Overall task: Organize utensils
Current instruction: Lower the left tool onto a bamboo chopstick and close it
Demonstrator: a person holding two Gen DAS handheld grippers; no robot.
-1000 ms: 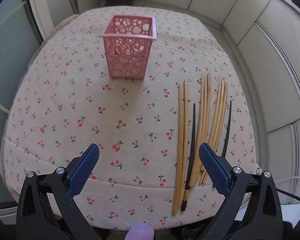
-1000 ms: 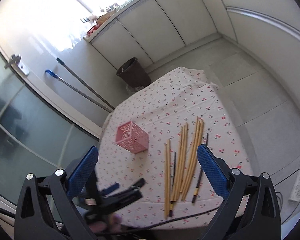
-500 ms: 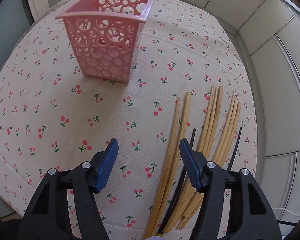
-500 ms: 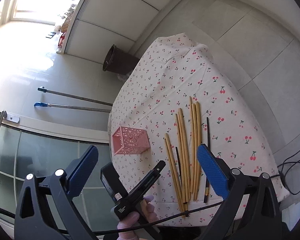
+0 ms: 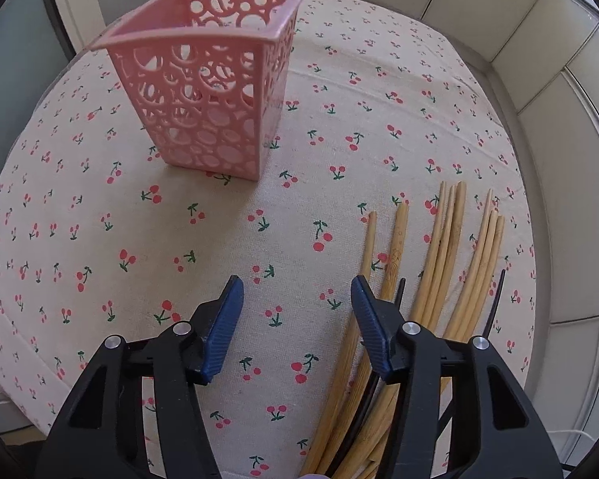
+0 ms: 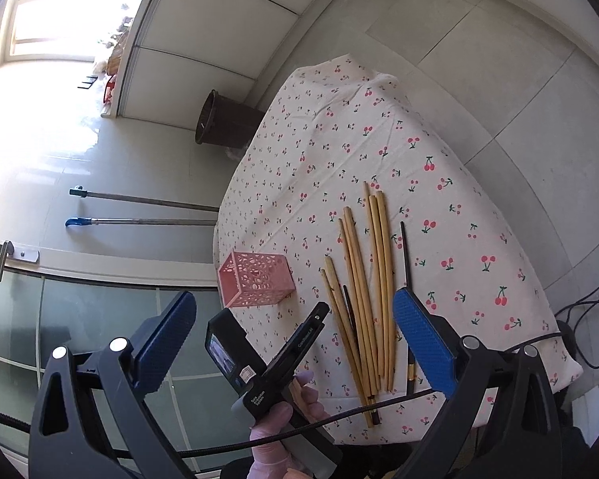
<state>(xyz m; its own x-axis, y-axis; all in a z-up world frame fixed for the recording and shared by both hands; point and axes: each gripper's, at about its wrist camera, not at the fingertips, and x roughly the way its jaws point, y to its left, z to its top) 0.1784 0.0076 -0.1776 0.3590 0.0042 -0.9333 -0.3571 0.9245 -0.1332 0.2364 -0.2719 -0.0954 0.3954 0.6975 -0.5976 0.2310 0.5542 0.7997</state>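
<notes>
A pink perforated basket (image 5: 203, 80) stands upright on the cherry-print tablecloth (image 5: 100, 239), and it shows small in the right wrist view (image 6: 255, 279). Several bamboo chopsticks (image 5: 439, 259) lie side by side to its right, with two thin black chopsticks (image 5: 495, 299) among them. My left gripper (image 5: 295, 291) hovers low over bare cloth just left of the sticks. Its jaws are closing with nothing between them, and its right finger (image 5: 367, 319) overlaps the leftmost sticks. From higher up, my right gripper (image 6: 295, 303) stands wide open and empty, looking down on the chopsticks (image 6: 367, 279) and the left gripper (image 6: 299, 343).
A gloved hand (image 6: 271, 431) holds the left gripper, and a black cable (image 6: 339, 415) runs across below it. On the floor beyond the table are a dark bin (image 6: 223, 123) and two mop handles (image 6: 139, 221). The table edge (image 6: 539, 311) drops off right of the chopsticks.
The left gripper came forward and down toward the cloth, and its jaws narrowed by about half. The right gripper sank and rolled, tilting its view of the table.
</notes>
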